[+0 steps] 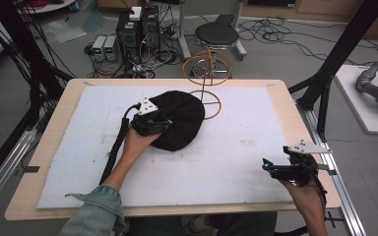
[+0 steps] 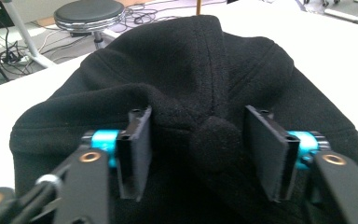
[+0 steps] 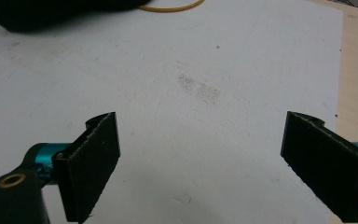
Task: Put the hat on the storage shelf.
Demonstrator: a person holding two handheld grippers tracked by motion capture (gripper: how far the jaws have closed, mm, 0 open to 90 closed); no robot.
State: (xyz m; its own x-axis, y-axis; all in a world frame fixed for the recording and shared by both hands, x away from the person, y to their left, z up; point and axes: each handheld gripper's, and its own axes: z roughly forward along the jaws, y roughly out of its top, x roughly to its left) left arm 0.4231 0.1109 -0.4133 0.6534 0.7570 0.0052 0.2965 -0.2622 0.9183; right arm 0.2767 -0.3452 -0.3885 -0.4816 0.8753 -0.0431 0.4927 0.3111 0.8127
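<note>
Black fleece cap (image 1: 179,119) lies far-centre on the white-padded table (image 1: 236,167). Left gripper (image 2: 198,140) fingers straddle its top button, parted, not clamped. Right gripper (image 1: 275,169) near right, fingers wide, empty.

A wooden desk (image 1: 39,191) carries a white mat (image 1: 236,162). Beyond its far edge, a black round stool (image 1: 217,34) stands on grey floor (image 1: 275,59) among tangled cables (image 1: 270,32) and computer towers (image 1: 138,29).
</note>
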